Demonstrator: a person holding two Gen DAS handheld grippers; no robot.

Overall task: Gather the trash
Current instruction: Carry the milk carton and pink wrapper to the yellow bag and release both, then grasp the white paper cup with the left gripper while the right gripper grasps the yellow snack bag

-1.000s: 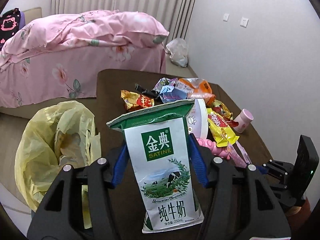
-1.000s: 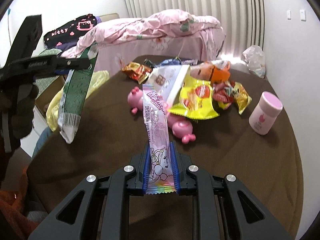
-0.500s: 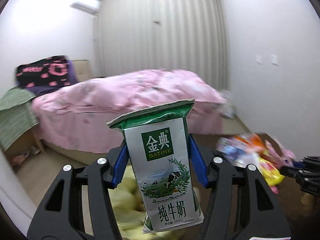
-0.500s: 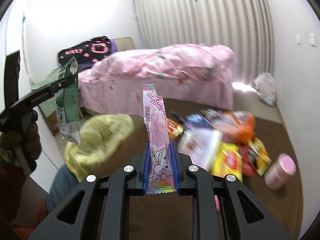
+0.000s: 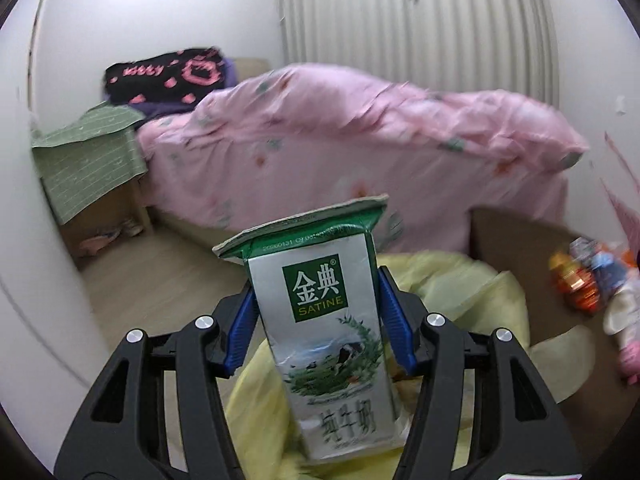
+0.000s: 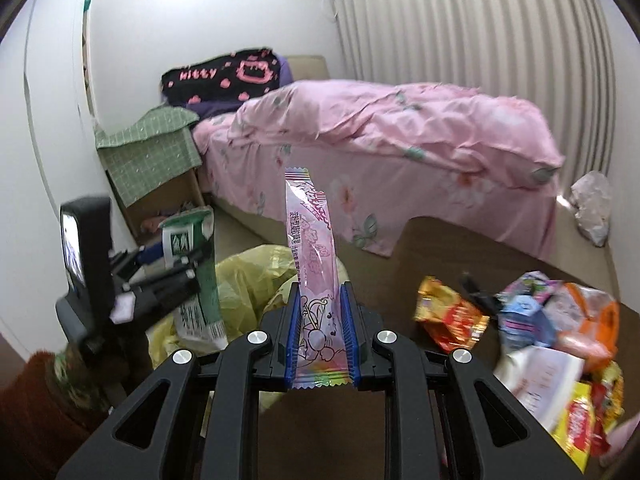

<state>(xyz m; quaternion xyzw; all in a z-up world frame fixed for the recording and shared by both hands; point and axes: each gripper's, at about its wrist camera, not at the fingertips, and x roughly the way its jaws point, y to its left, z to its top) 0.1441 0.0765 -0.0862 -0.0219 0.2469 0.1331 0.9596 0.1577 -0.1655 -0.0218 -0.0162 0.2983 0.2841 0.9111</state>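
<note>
Milk carton [image 5: 328, 328] and pink wrapper [image 6: 316, 280] pinched in jaws above the yellow bag [image 5: 460, 292]; more wrappers [image 6: 560, 340] wait lower right on the counter [image 6: 440, 248].

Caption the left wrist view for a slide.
Left gripper holds a milk carton over the yellow bag.

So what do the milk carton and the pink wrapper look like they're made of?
Milk carton: apparently coated paperboard, semi-gloss print, with a creased folded seam on top. Pink wrapper: thin glossy plastic film, probably; it shows highlights, a crimped zigzag end, and stands up between the fingers.
</note>
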